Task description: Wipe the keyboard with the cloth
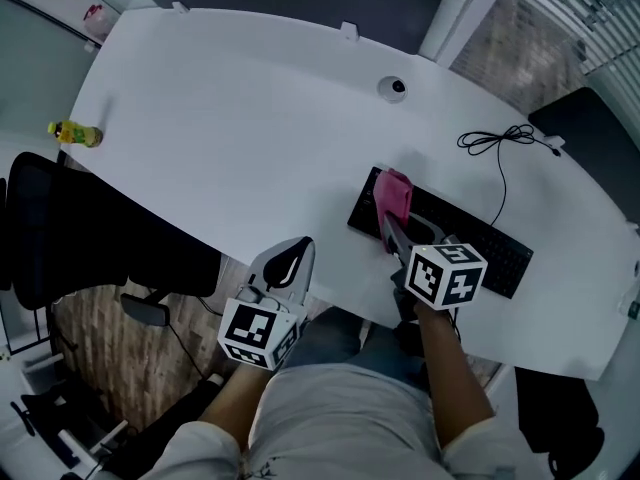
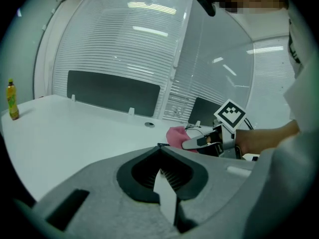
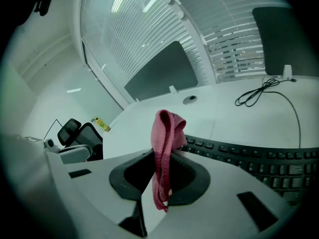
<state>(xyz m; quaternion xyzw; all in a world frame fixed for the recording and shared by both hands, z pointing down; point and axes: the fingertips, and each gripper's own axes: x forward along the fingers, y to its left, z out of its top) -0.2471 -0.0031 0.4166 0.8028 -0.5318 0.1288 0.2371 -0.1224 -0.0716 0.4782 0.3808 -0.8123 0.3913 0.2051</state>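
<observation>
A black keyboard (image 1: pixel 470 236) lies on the white desk (image 1: pixel 250 138) at the front right, also seen in the right gripper view (image 3: pixel 259 161). My right gripper (image 1: pixel 388 230) is shut on a pink cloth (image 1: pixel 394 195), holding it over the keyboard's left end. In the right gripper view the cloth (image 3: pixel 165 148) hangs folded between the closed jaws. My left gripper (image 1: pixel 290 268) hovers at the desk's front edge, left of the keyboard, shut with nothing in it. From the left gripper view the cloth (image 2: pixel 177 134) shows ahead to the right.
A yellow bottle (image 1: pixel 76 133) stands at the desk's far left. A black cable (image 1: pixel 500 143) coils behind the keyboard. A round grommet (image 1: pixel 393 88) sits at the back. Black office chairs stand at left (image 1: pixel 60 233) and back right (image 1: pixel 590 138).
</observation>
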